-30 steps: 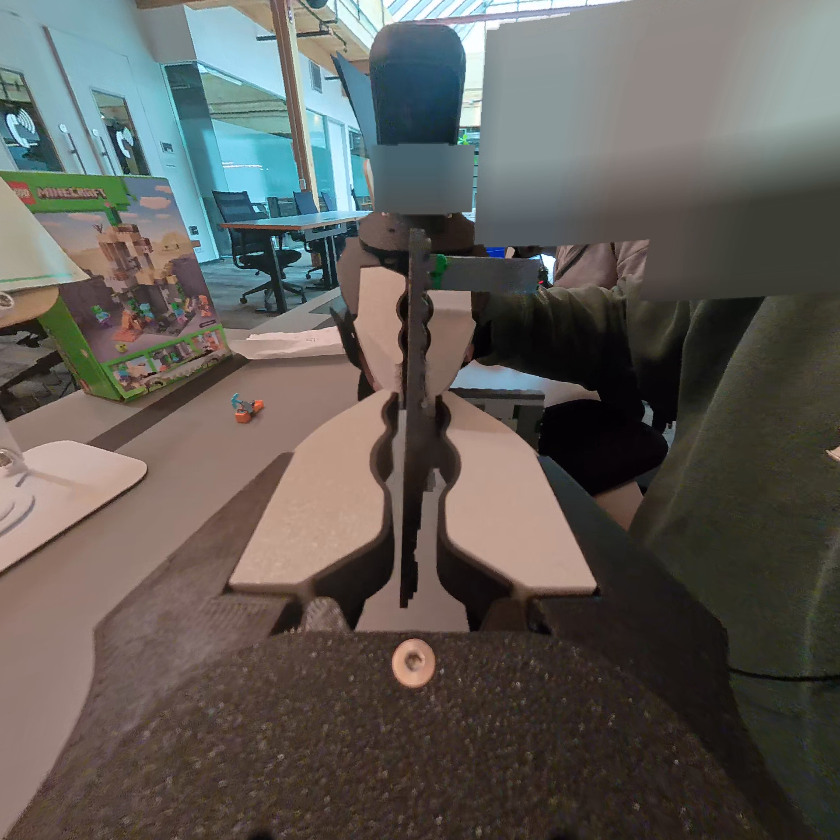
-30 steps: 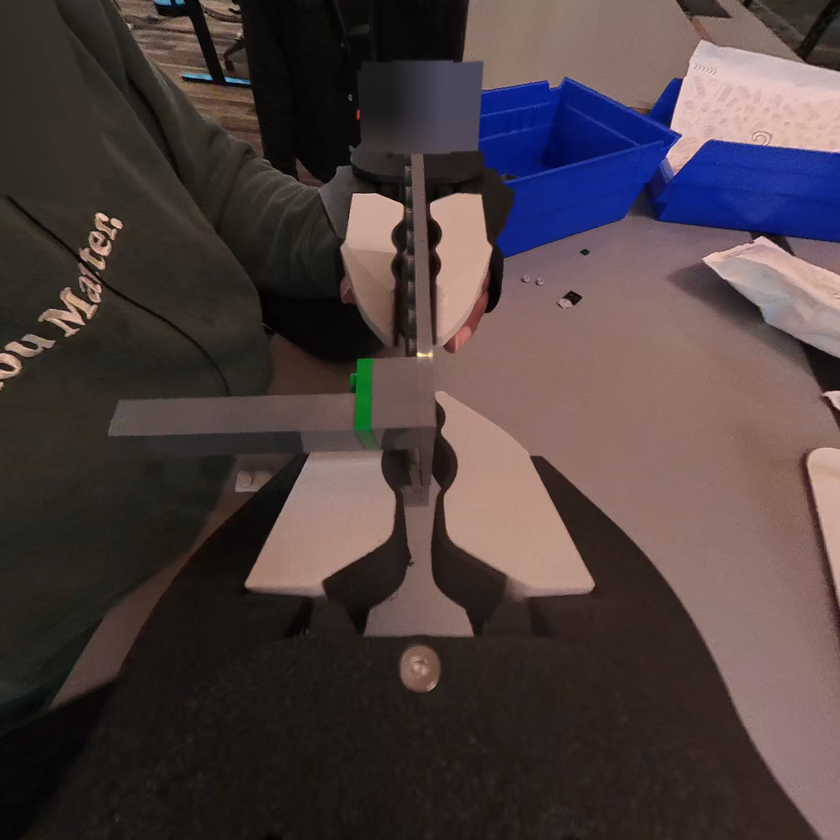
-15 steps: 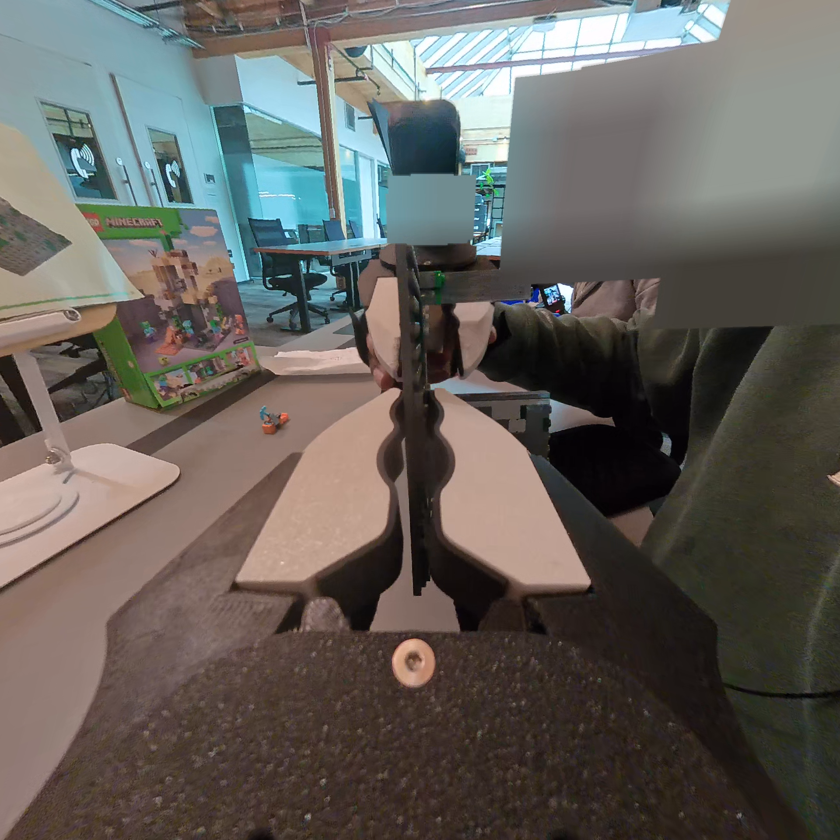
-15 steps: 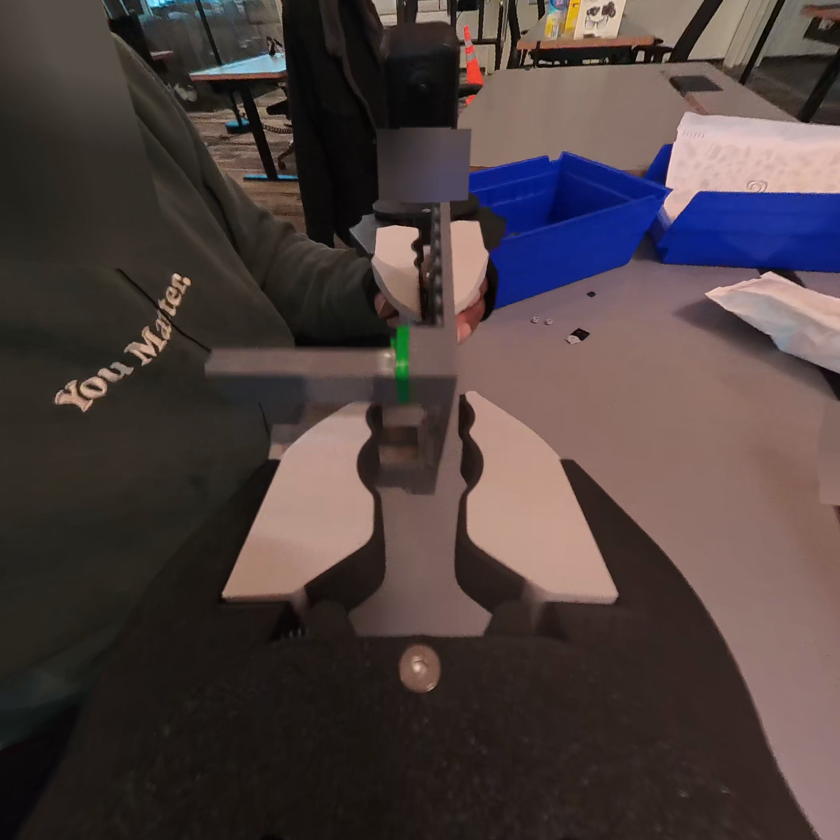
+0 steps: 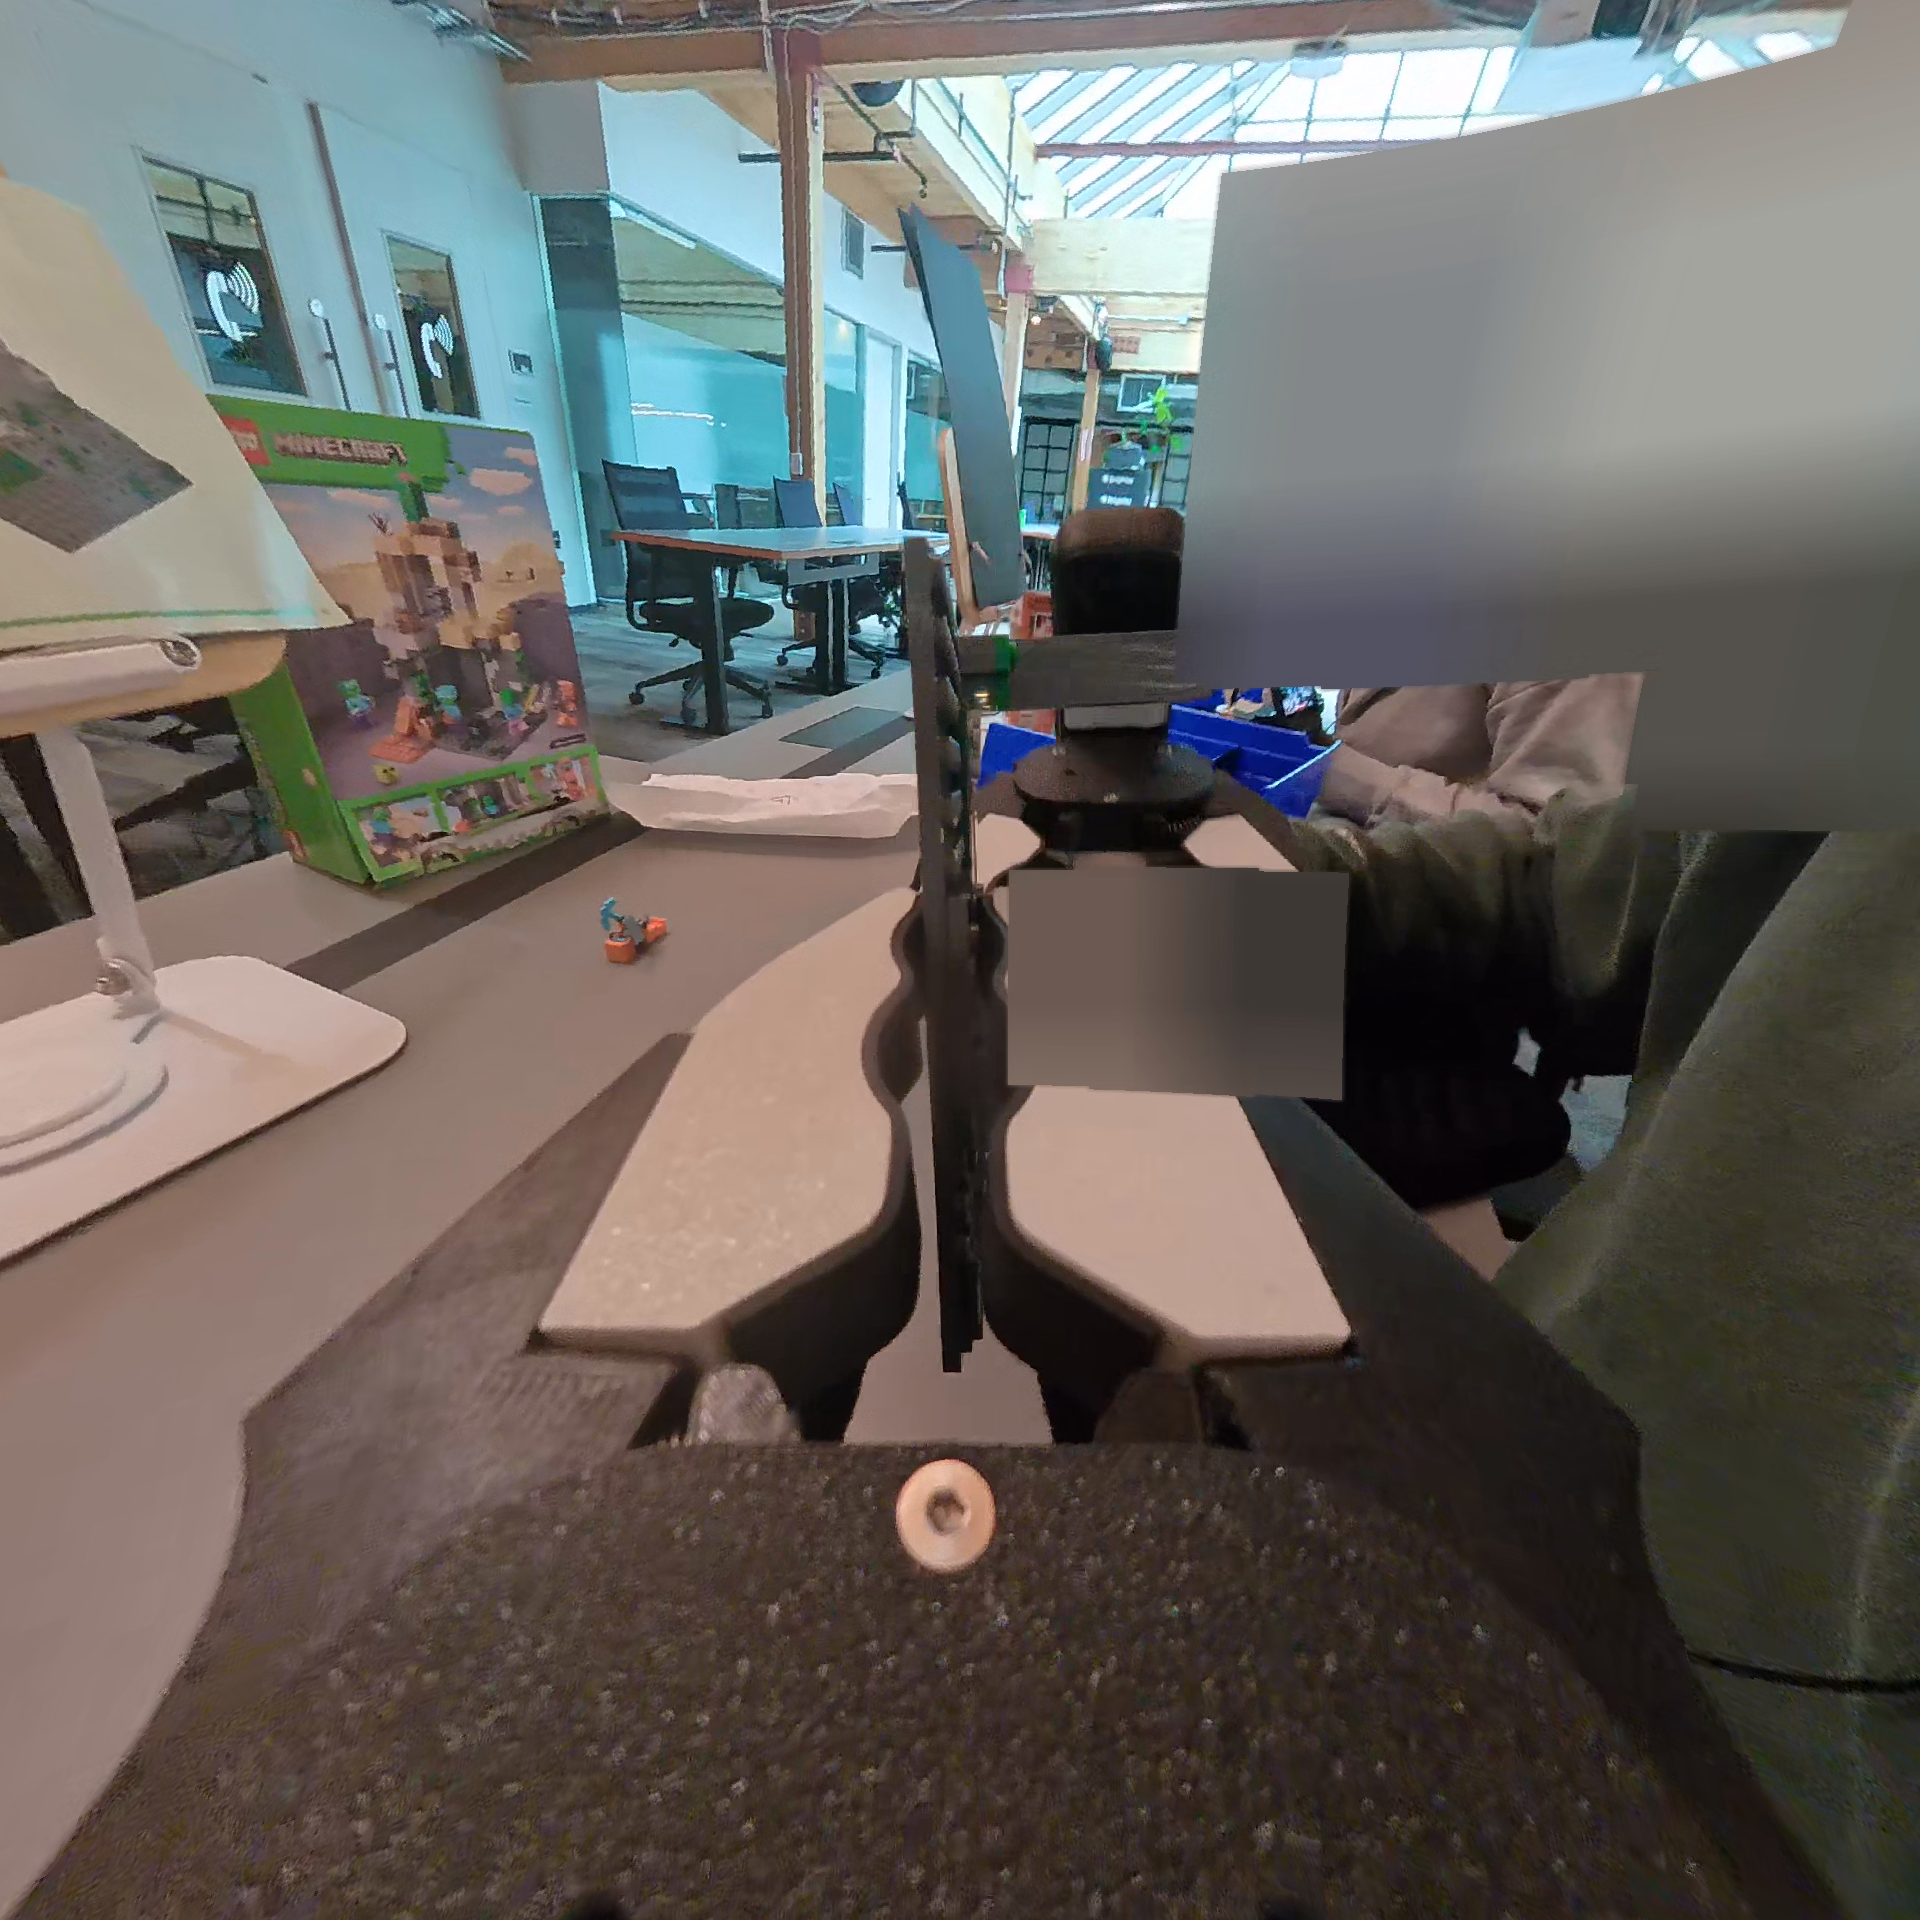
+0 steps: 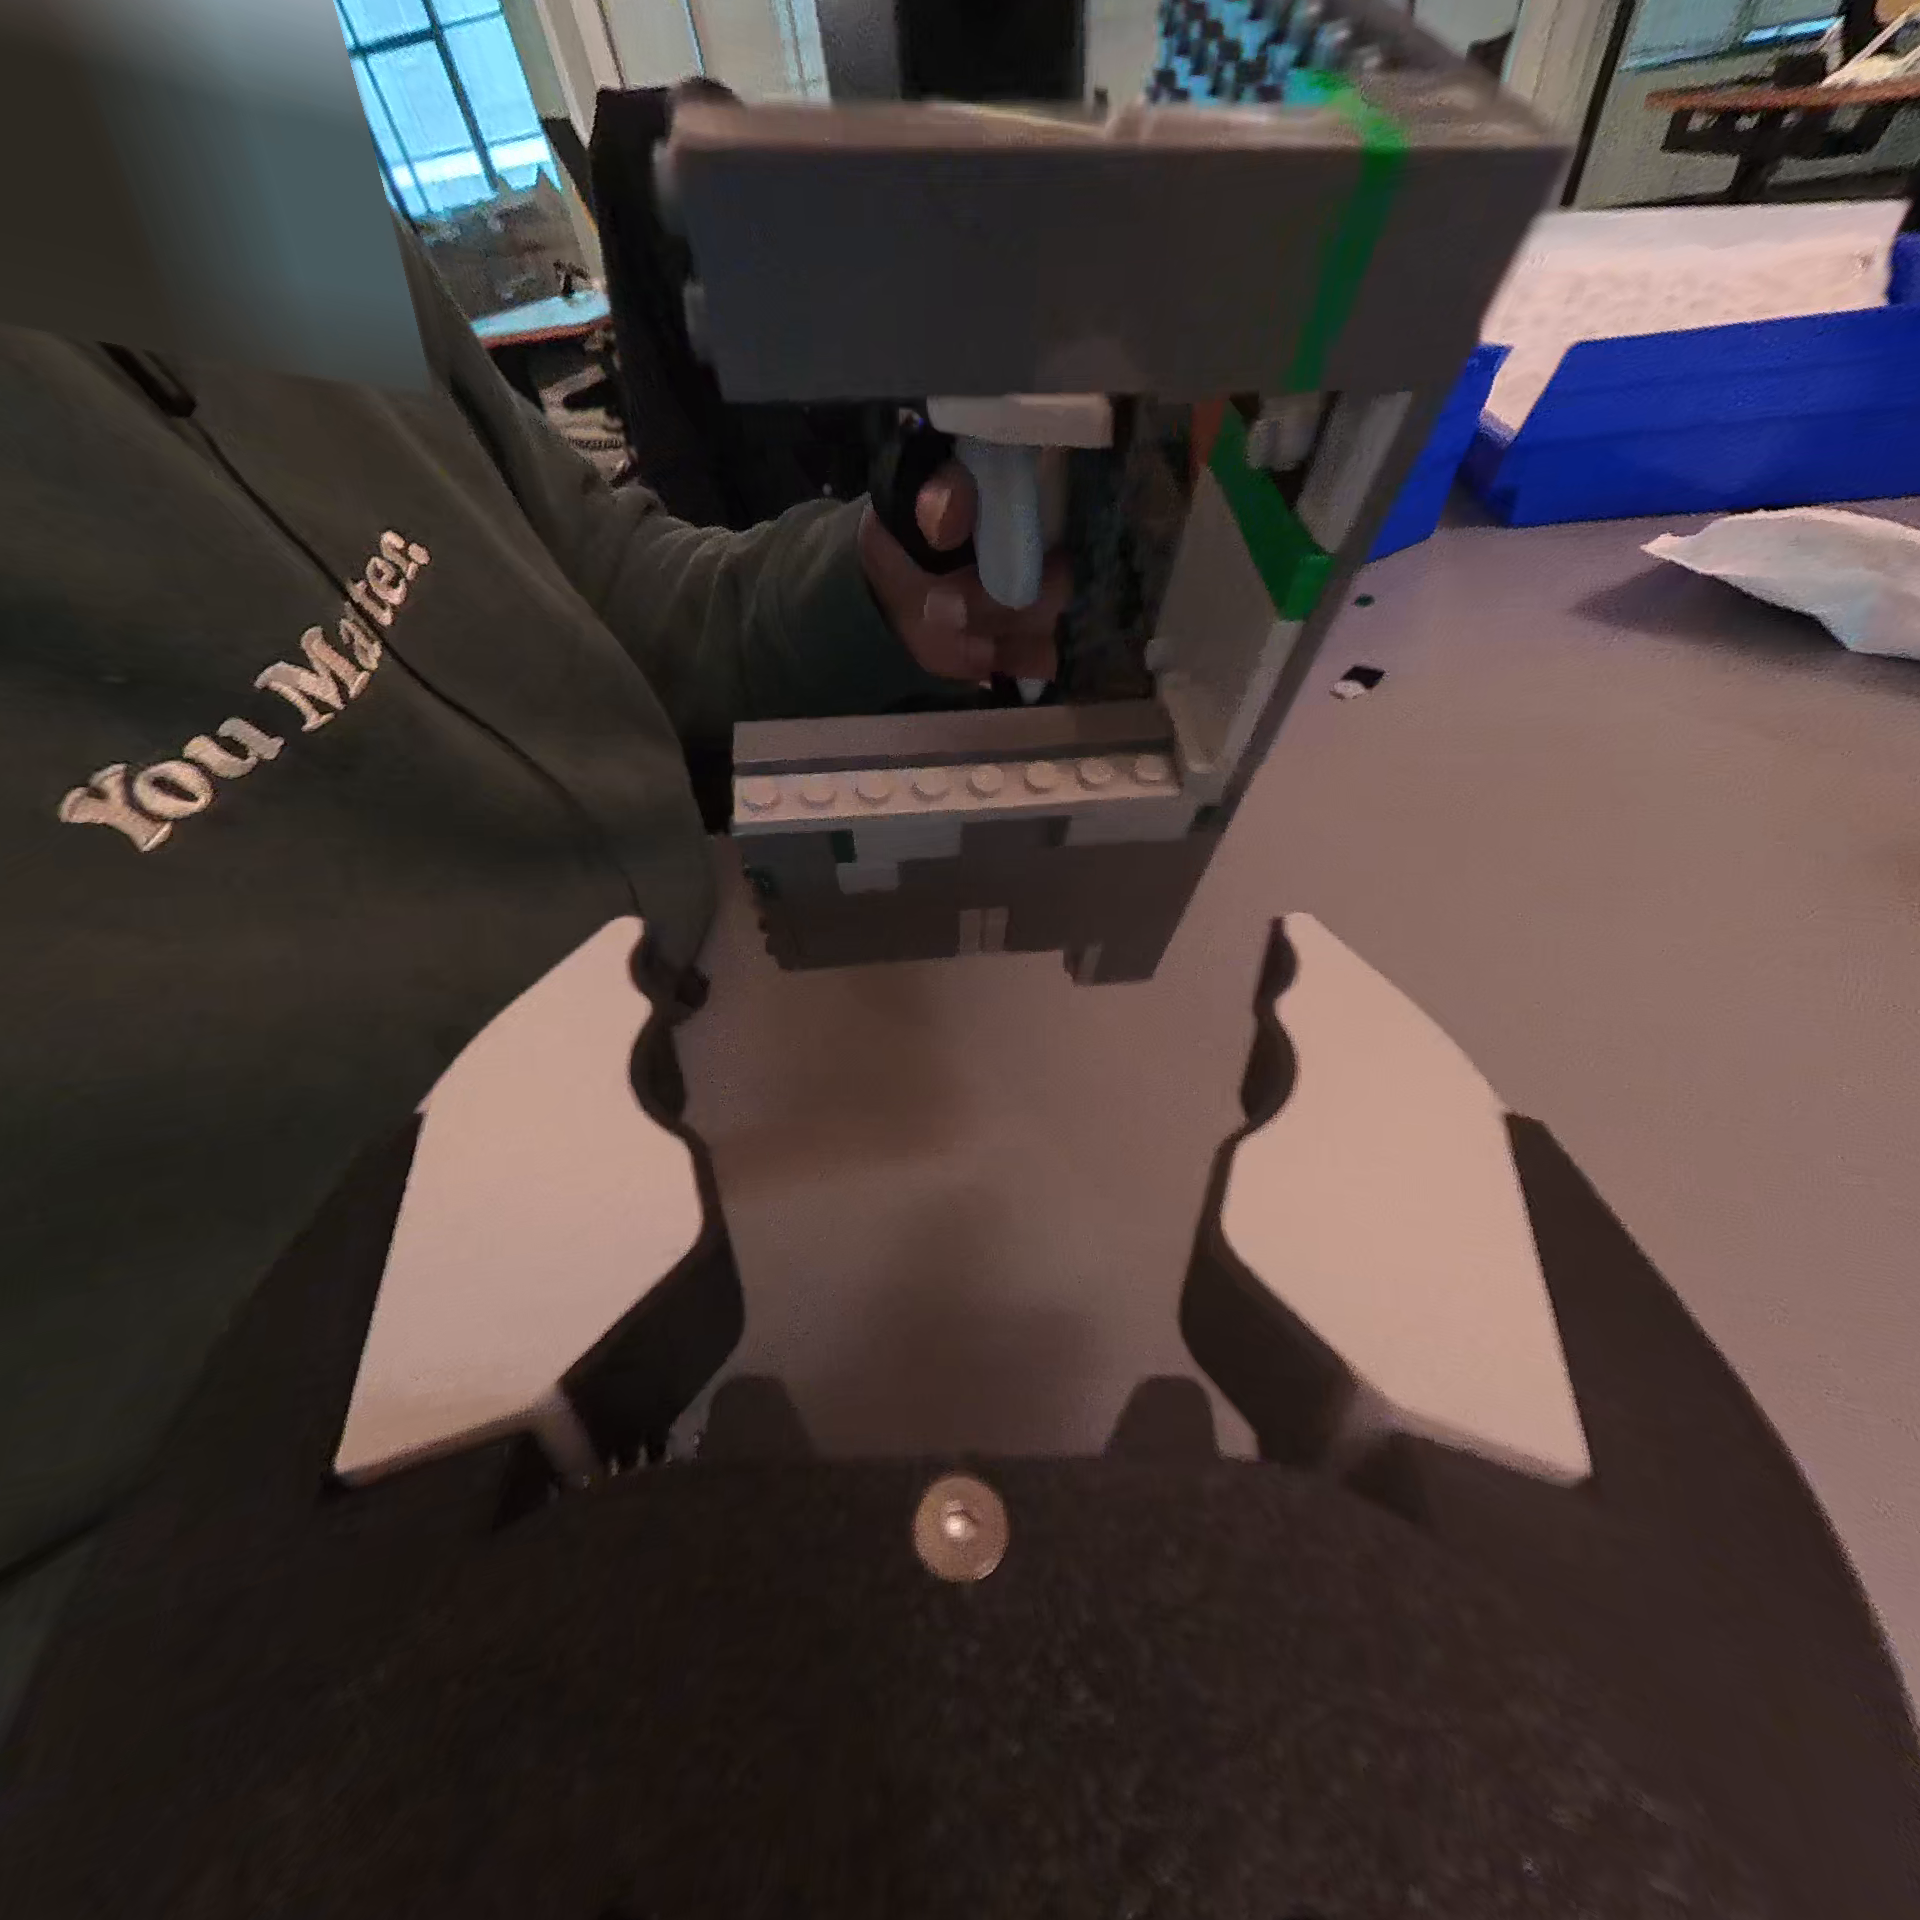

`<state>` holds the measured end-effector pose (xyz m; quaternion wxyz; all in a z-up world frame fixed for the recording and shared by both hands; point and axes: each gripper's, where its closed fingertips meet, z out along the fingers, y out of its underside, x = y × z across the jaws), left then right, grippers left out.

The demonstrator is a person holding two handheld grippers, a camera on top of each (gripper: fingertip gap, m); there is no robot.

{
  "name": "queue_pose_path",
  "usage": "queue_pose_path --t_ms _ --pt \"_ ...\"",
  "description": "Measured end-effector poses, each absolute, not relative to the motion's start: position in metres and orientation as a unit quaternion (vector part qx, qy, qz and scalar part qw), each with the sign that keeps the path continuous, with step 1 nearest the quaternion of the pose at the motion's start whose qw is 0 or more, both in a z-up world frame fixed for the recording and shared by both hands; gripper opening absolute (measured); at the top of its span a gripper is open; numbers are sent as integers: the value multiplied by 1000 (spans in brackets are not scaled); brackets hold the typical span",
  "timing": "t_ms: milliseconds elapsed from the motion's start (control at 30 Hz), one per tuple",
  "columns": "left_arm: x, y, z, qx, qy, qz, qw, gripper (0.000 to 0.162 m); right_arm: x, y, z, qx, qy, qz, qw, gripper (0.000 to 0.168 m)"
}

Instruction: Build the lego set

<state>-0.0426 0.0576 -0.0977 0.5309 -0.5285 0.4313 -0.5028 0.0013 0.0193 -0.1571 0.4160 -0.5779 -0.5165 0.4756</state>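
My left gripper (image 5: 951, 914) is shut on a dark grey lego plate (image 5: 948, 1039), held upright and edge-on above the table. A grey bar with a green piece (image 5: 1081, 670) sticks out to the right from the plate's top. In the right wrist view this is a grey lego build (image 6: 1091, 249) with a green stripe, a studded ledge and an open middle. My right gripper (image 6: 966, 951) is open and empty, its jaws wide apart just below the build. Through the build's opening I see a left finger (image 6: 1003, 520) and the hand that holds it.
A lego box (image 5: 416, 665), a white stand base (image 5: 187, 1049) and a small orange and blue figure (image 5: 632, 928) are on the grey table at the left. Blue bins (image 6: 1704, 416), a white bag (image 6: 1808, 582) and small loose pieces (image 6: 1356, 681) lie to the right. A person's green sweatshirt (image 6: 312, 727) is close by. The gap from one gripper's tips to the other's is roughly 9 centimeters.
My right gripper has opened, let go of the grey build and drawn back below it. The left gripper alone holds the build, now raised and turned.
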Motion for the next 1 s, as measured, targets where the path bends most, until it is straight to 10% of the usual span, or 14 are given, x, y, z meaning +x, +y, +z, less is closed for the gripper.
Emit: queue_pose_path --t_ms 1000 --pt "-41 54 -89 -521 394 -540 531 8 -23 22 -136 -564 -484 469 477 92"
